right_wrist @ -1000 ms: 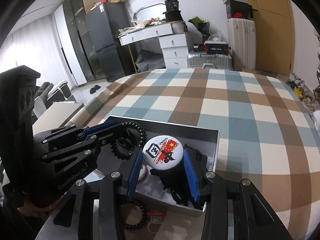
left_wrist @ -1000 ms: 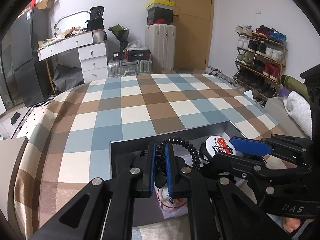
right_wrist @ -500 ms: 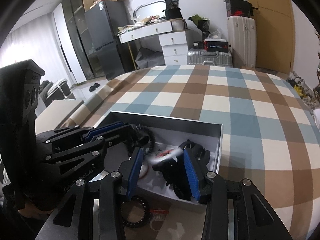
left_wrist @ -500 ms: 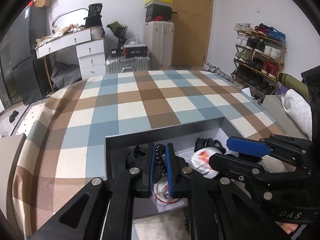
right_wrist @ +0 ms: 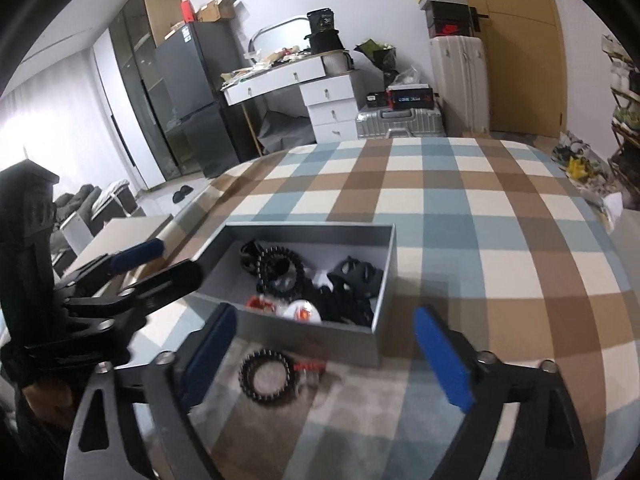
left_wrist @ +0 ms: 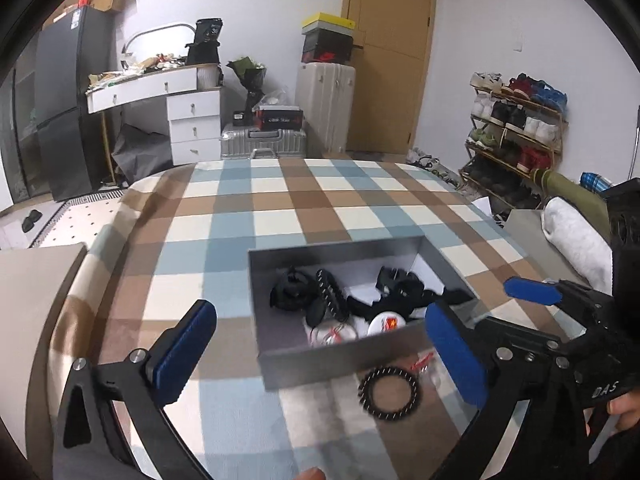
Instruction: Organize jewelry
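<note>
A grey open box (left_wrist: 336, 246) (right_wrist: 312, 230) sits on the checked bedspread. In it lie a black beaded bracelet (left_wrist: 330, 294) (right_wrist: 280, 268), a white round badge with red print (left_wrist: 386, 324) (right_wrist: 300, 312) and black hair clips (left_wrist: 400, 288) (right_wrist: 352, 280). Another black beaded bracelet (left_wrist: 388, 394) (right_wrist: 268, 376) lies on the bedspread in front of the box, beside a small red piece (right_wrist: 310, 366). My left gripper (left_wrist: 320, 312) hovers before the box, jaws opening wide, nothing held. My right gripper (right_wrist: 326, 316) is the same: jaws opening, nothing gripped.
The checked bedspread (left_wrist: 280, 200) stretches beyond the box. Past the bed stand a white desk with drawers (left_wrist: 192, 120), suitcases (left_wrist: 264, 144), a shoe rack (left_wrist: 516, 120) and a wooden door (left_wrist: 384, 60). A white pillow (left_wrist: 576, 236) lies at the right.
Both grippers went from shut to wide open and drew back from the box. The left let go of the black bracelet, the right dropped the badge; both now lie in the box.
</note>
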Tool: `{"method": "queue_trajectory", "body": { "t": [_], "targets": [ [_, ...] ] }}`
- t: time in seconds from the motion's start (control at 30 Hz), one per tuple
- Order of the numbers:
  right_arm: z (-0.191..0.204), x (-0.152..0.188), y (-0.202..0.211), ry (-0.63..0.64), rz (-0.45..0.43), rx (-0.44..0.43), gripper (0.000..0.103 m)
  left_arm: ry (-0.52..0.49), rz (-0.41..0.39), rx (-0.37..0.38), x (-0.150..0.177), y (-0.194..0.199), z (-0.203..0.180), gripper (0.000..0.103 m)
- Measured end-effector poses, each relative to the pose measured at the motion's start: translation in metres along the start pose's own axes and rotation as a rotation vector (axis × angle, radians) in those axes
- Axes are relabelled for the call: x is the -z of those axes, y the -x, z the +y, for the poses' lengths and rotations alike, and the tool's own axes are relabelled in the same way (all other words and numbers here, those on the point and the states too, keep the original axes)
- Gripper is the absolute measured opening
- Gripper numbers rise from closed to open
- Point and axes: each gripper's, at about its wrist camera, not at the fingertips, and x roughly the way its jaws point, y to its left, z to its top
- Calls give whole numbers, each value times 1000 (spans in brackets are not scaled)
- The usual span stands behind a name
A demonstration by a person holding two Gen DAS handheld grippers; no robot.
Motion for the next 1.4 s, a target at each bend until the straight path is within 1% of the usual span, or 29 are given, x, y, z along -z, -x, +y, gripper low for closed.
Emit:
{"method": "queue_trajectory", "body": {
  "t": [0.1,0.17,0.27,0.33,0.4,0.47,0.67,0.8,0.9,1.0,1.13,1.2,1.3,1.4],
  "targets": [
    [3,11,1,17,-5,21,103,-23,0,-15,7,4,-1,102],
    [4,16,-4,21,5,35,103,-31,8,-8,9,4,0,102],
    [5,22,-14,26,44,39,103,-49,8,-17,10,3,-1,102],
    [6,25,-21,47,79,59,103,-53,19,-23,10,1,-1,102],
    [5,29,-25,63,89,85,103,-53,23,-12,12,1,0,102],
    [2,31,-30,59,119,91,103,-51,26,-11,13,0,1,102],
    [-9,35,-35,-7,150,125,103,-30,30,-3,22,-6,4,102],
    [-6,39,-39,10,178,144,103,-20,33,-1,29,-11,4,102],
    [-3,41,-44,30,195,153,103,-30,15,2,33,-10,3,102],
    [2,40,-48,52,201,168,103,-17,-7,20,34,-8,5,102],
    [6,39,-52,76,207,195,103,9,4,32,35,-10,10,102],
    [7,38,-51,93,196,235,103,24,17,32,34,-13,12,102],
    [2,40,-49,108,202,296,103,37,19,44,35,-13,13,102],
    [-7,42,-44,95,209,302,103,36,22,43,36,-13,11,102]
  ]
}}
